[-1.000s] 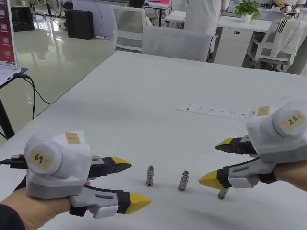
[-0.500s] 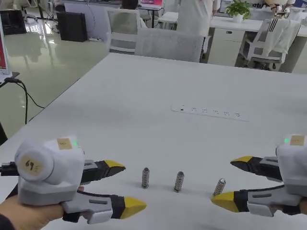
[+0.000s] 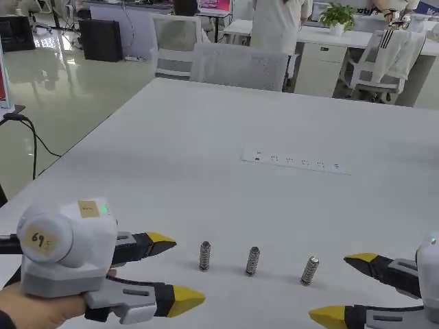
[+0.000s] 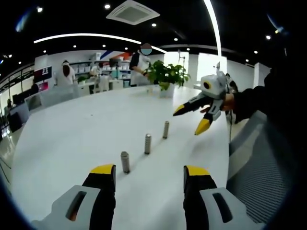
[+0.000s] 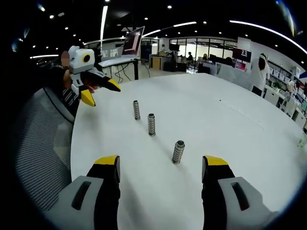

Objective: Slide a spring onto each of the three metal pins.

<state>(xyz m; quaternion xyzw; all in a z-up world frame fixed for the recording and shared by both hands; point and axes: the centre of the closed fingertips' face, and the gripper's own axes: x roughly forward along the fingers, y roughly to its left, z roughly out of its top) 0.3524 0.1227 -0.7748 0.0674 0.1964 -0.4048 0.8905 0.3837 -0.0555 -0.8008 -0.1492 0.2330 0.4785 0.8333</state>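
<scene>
The left gripper (image 3: pixel 186 269) and right gripper (image 3: pixel 329 286) hang spread and empty either side of 3 springs (image 3: pixel 252 261) standing upright on the table (image 3: pixel 206 151), likely light, squashy, easily tipped, best pinched gently mid-coil.

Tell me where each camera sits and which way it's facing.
Head view: on the headset, facing forward and down at the table; the left gripper, right gripper and a hand show.
Left gripper view: looks along its own open jaws, towards the right gripper.
Right gripper view: looks along its own open jaws, towards the left gripper.
Both gripper views share the three springs.
</scene>
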